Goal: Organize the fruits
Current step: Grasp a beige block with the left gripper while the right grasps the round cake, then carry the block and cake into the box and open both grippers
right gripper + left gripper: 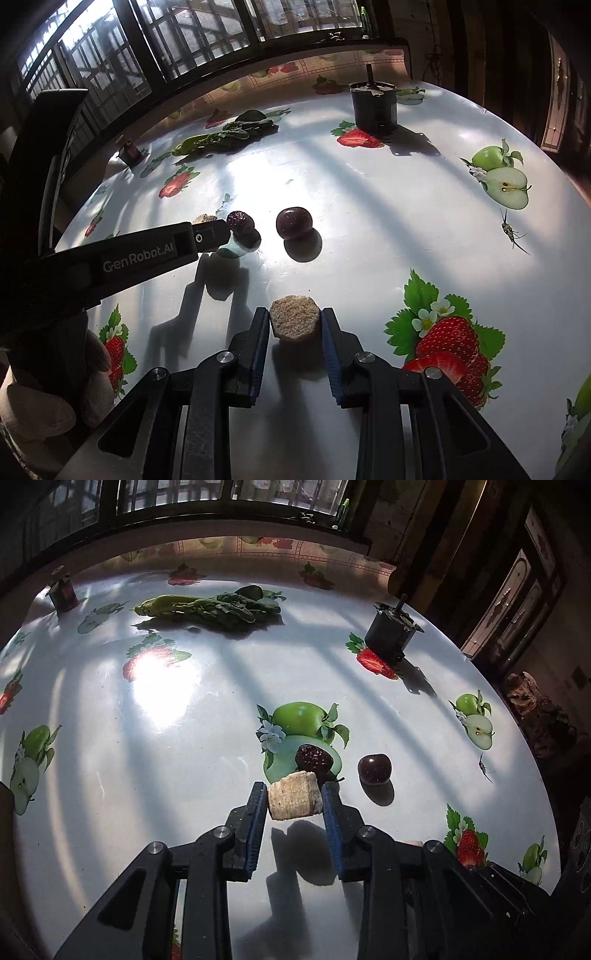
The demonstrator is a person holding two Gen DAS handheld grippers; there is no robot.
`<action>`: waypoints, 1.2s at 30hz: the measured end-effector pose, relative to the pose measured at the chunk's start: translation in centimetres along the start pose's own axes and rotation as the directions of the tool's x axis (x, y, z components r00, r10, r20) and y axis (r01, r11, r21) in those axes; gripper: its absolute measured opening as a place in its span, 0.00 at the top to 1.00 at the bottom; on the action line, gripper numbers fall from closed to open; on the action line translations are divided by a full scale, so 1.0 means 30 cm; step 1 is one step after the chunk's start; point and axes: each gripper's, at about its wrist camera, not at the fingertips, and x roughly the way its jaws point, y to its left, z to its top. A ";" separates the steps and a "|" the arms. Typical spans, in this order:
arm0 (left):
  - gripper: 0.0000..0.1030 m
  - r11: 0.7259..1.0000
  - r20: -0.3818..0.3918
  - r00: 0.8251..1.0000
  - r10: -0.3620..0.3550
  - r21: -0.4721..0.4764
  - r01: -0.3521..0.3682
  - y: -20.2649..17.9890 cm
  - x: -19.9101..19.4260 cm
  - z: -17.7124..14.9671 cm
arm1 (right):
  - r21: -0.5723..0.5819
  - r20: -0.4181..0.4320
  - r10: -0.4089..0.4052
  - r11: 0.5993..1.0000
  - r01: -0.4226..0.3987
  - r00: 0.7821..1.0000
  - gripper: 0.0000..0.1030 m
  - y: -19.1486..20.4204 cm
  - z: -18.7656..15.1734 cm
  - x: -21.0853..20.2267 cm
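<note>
Each gripper clamps a pale, rough-surfaced chunk, fruit of some kind: the left gripper (294, 797) holds a beige chunk (294, 799) just at 6 o'clock of a wrinkled dark red date (313, 757), and the right gripper (294, 322) holds a tan chunk (294, 317) low over the fruit-print table (369, 206). A glossy dark cherry (294, 222) sits at 3 o'clock of the date, slightly apart. The left gripper reaches in level from 9 o'clock in the right wrist view.

You're in a home dining spot: a fruit-print oilcloth (207, 709) covers the round table, with barred windows (110, 55) far and a panelled door (517, 602) right.
</note>
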 end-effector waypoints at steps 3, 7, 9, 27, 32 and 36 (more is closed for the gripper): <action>0.72 1.000 0.048 0.999 -0.010 0.018 0.009 0.002 -0.106 -0.049 | 0.000 0.002 -0.003 1.000 0.003 1.000 0.71 0.001 -0.002 0.000; 0.72 1.000 0.096 0.995 -0.027 0.007 0.026 0.027 -0.238 -0.151 | -0.002 0.010 -0.005 1.000 0.005 1.000 0.71 0.003 -0.004 0.000; 0.72 1.000 0.121 0.993 -0.012 -0.006 0.013 0.046 -0.294 -0.206 | -0.001 0.014 -0.002 1.000 0.002 1.000 0.71 0.003 -0.004 -0.002; 0.72 0.992 0.271 0.960 0.065 -0.119 -0.033 0.233 -0.634 -0.440 | 0.024 0.074 -0.079 0.997 0.077 0.994 0.71 -0.012 -0.024 -0.015; 0.72 0.989 0.292 0.953 0.077 -0.144 -0.035 0.291 -0.691 -0.471 | -0.009 0.046 -0.094 0.995 0.095 0.994 0.71 0.019 -0.045 -0.030; 0.72 0.980 0.314 0.943 0.114 -0.190 -0.056 0.373 -0.747 -0.497 | -0.021 0.044 0.003 1.000 -0.002 0.999 0.71 0.085 -0.079 -0.116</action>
